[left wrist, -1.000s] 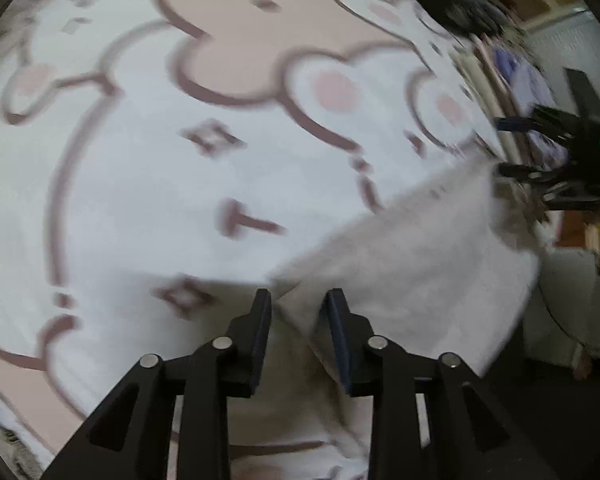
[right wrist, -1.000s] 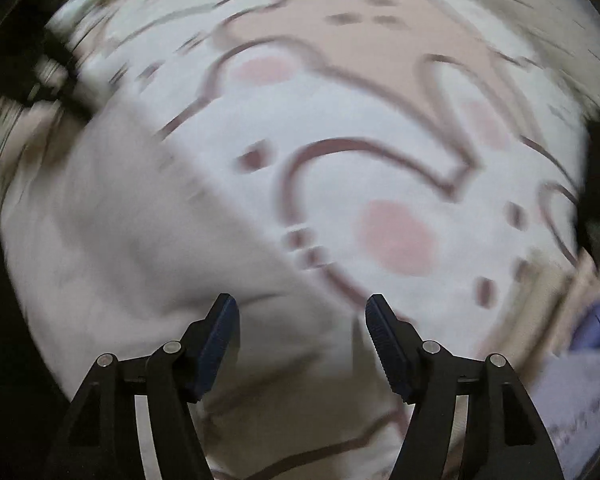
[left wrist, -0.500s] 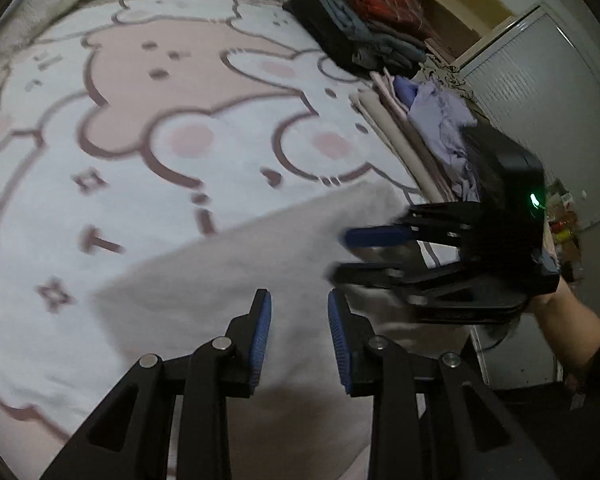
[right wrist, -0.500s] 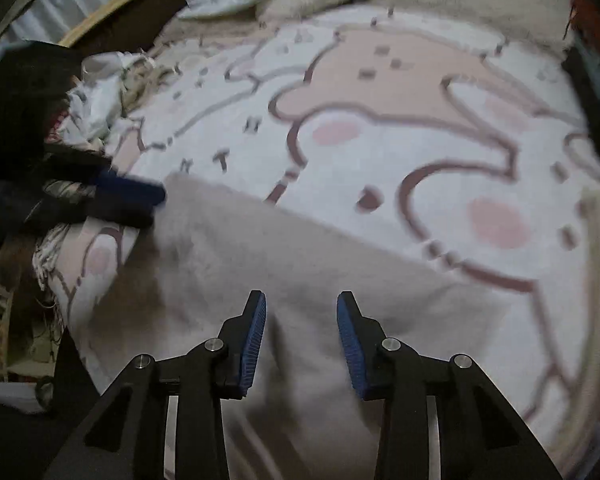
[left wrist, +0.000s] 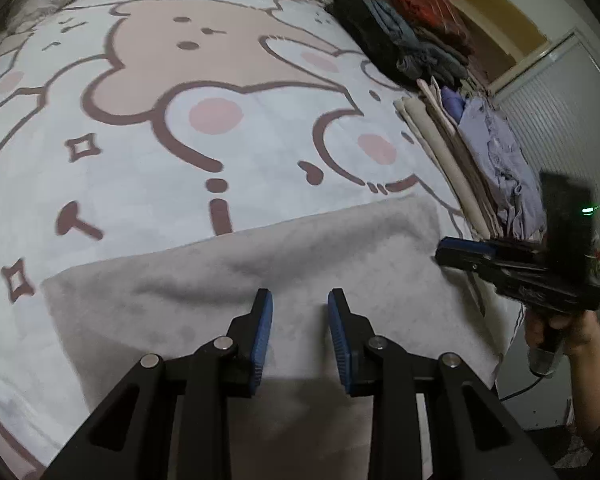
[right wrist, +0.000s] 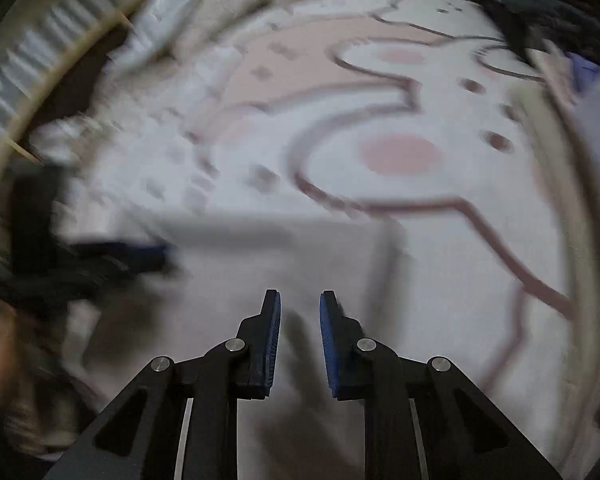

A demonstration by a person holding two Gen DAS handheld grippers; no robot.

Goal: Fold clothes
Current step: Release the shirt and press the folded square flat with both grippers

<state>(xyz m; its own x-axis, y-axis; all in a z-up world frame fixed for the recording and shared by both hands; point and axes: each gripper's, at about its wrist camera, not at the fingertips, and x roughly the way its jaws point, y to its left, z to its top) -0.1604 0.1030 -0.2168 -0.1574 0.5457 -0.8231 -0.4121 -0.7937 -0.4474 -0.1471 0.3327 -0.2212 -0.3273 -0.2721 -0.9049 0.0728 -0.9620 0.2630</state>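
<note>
A pale grey garment (left wrist: 260,280) lies spread flat on a bed, on top of a white and pink blanket (left wrist: 220,152) printed with cartoon animals. The garment occupies the near part of the blanket, with its far edge running straight across the print.

The left gripper (left wrist: 300,304) points down over the near middle of the garment. Its jaws stand apart with a gap between the blue pads, and no cloth is pinched between them; the fabric seen in the gap lies flat underneath.

The right gripper (left wrist: 444,254) appears in the left wrist view at the garment's right edge, held by a hand (left wrist: 556,332). In its own view the right gripper (right wrist: 300,300) hangs over the garment (right wrist: 300,256) near its far right corner. Its jaws are closing, with a narrow gap remaining. That view is motion-blurred, but nothing can be seen caught between the pads.

Along the right side of the bed sit piles of clothes: a dark and orange stack (left wrist: 404,36) further away, and a beige and lilac stack (left wrist: 480,152) nearer, just beside the garment's far right corner. The left gripper (right wrist: 156,252) shows as a dark blur at the garment's left side in the right wrist view.
</note>
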